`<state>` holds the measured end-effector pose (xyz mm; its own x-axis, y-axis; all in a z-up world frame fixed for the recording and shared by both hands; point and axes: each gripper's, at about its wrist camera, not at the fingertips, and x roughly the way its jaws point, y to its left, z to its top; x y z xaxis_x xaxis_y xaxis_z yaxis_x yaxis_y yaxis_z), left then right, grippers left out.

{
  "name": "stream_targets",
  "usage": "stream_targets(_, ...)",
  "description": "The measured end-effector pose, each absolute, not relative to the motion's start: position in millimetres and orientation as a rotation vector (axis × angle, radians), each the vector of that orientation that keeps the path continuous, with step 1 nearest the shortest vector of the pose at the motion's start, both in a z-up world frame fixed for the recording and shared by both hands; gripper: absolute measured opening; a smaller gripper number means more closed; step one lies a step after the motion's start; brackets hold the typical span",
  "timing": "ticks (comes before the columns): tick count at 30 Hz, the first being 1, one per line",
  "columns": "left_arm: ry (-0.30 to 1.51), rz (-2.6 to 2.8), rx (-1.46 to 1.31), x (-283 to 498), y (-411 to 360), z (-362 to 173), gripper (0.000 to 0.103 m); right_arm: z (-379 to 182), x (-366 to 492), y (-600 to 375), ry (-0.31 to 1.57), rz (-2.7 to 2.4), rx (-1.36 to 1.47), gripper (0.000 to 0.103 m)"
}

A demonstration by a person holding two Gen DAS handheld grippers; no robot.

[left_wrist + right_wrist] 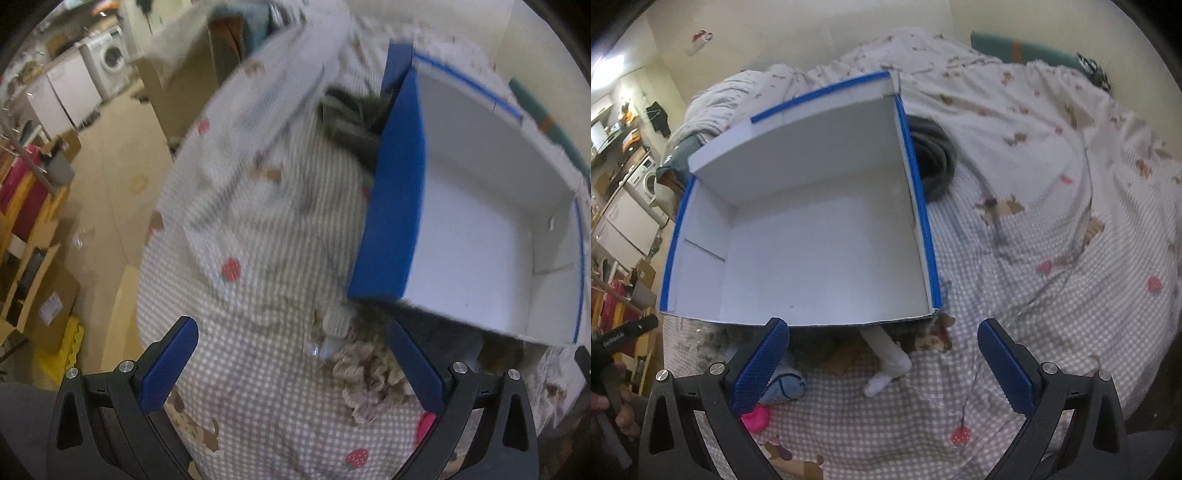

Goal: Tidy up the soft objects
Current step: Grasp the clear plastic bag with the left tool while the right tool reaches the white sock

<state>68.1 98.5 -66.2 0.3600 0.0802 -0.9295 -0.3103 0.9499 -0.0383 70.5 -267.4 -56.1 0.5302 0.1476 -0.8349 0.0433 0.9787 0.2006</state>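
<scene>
A white box with blue edges [816, 236] sits open and empty on the checked bed cover [1015, 295]; it also shows in the left wrist view [476, 221]. Soft items lie at its near edge: a white sock [888, 362], a light blue soft item [785, 387], a pink item [757, 417], a brown patterned piece [936, 338]. In the left wrist view a frilly beige cloth [369, 373] lies by the box corner. My left gripper [295, 365] is open just left of the frilly cloth. My right gripper [882, 365] is open over the sock.
A dark grey bundle [932, 158] lies beyond the box's right side; it also shows in the left wrist view [351, 118]. A teal pillow [1023, 50] lies at the head of the bed. Cardboard boxes [177, 85] and a washing machine [107, 55] stand on the floor left of the bed.
</scene>
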Motion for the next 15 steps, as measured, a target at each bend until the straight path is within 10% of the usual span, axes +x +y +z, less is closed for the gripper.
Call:
stream_targets(8, 1.335, 0.207, -0.321, 98, 99, -108, 0.095, -76, 74, -272, 1.062, 0.043, 0.251, 0.103)
stream_targets(15, 1.415, 0.169, -0.372, 121, 92, -138, 0.068, -77, 75, -271, 1.059, 0.046, 0.25, 0.103)
